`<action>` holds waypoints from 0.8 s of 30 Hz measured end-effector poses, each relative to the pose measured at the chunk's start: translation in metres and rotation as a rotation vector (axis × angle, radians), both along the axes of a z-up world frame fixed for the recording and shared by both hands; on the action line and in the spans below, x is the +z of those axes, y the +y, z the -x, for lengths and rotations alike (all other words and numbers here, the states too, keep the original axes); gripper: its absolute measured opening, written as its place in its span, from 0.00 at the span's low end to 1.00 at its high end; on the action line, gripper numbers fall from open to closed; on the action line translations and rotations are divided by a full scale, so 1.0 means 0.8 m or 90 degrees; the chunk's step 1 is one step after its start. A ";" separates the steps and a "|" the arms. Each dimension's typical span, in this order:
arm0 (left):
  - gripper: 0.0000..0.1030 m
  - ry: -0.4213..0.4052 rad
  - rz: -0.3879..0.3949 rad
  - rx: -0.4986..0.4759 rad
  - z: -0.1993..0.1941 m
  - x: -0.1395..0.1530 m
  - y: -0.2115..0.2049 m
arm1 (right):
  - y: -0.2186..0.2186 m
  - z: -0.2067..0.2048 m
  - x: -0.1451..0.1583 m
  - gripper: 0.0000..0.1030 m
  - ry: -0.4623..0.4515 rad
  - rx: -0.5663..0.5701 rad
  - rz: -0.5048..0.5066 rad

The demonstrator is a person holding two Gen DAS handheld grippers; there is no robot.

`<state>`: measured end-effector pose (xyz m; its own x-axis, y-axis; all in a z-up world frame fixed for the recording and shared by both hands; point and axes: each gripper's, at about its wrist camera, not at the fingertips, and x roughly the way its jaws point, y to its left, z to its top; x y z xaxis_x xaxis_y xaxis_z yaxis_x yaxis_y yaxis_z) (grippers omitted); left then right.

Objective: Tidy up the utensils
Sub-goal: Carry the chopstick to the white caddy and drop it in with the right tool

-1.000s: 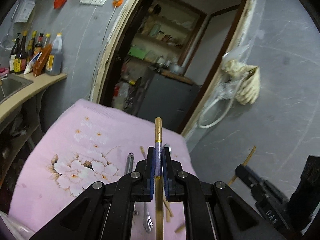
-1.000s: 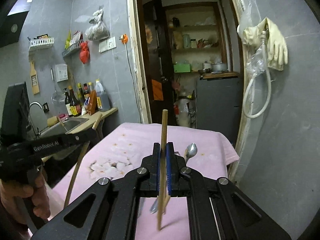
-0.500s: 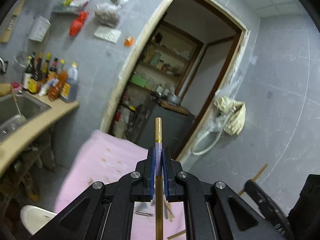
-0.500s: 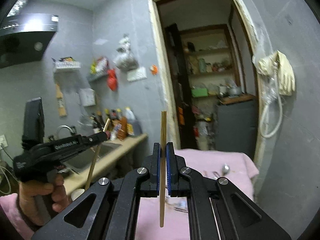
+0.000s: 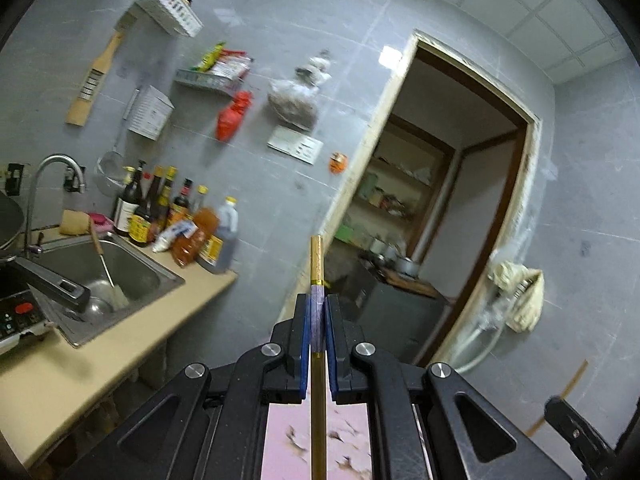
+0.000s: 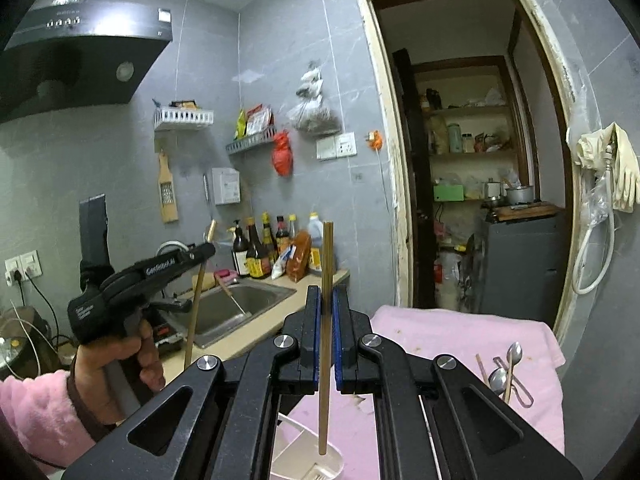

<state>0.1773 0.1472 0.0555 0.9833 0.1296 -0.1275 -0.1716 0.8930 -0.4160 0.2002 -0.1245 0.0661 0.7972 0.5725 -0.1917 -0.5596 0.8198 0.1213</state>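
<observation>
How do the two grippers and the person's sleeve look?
Both grippers are black with silver round bolts and blue pads on the fingers. The left gripper has a pistol-style handle with white lettering on its side. The right gripper has the same build. The sleeve is fluffy pink.

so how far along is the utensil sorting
Nothing looks sorted yet. In hand: the left gripper and the right gripper are each shut on one chopstick, held above a white holder at the frame's bottom. Left: spoons and other pieces on the pink cloth.
</observation>
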 end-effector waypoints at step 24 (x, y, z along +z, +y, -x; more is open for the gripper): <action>0.07 0.038 -0.061 0.053 -0.022 -0.056 -0.004 | 0.028 -0.023 -0.083 0.05 0.060 0.001 0.047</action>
<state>0.1946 0.1442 0.0104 0.9598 0.2248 -0.1679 -0.2684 0.9099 -0.3163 0.2182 -0.1021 -0.0002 0.7725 0.5555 -0.3076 -0.5503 0.8274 0.1122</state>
